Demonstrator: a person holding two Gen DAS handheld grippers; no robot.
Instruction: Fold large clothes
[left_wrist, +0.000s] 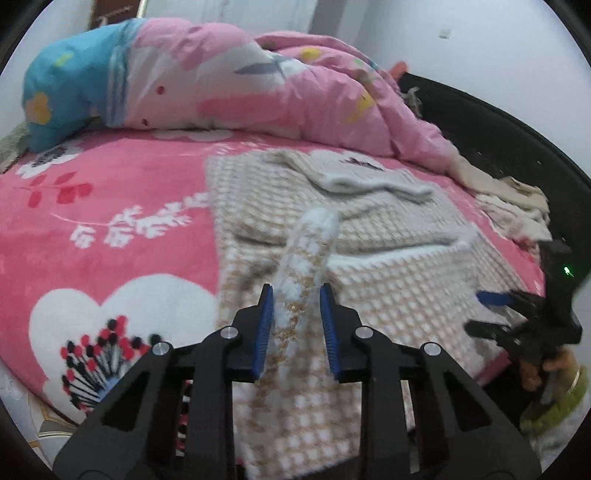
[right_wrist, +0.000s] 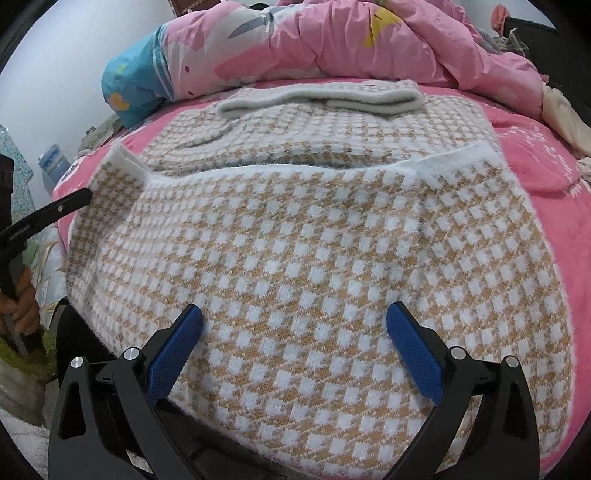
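Note:
A white-and-tan checked sweater lies spread on the bed, its lower half folded up over itself, with a white rim along the fold. In the left wrist view my left gripper has its blue pads narrowed onto a raised ridge of the sweater at its left corner. One of its fingers shows beside that lifted corner. My right gripper hovers wide open over the sweater's near part, with nothing pinched. It also appears at the sweater's right edge as the right gripper.
A bunched pink and blue quilt fills the back of the bed. The pink flowered sheet shows left of the sweater. A cream cloth and a black bed frame lie to the right. A person's hand grips the right tool.

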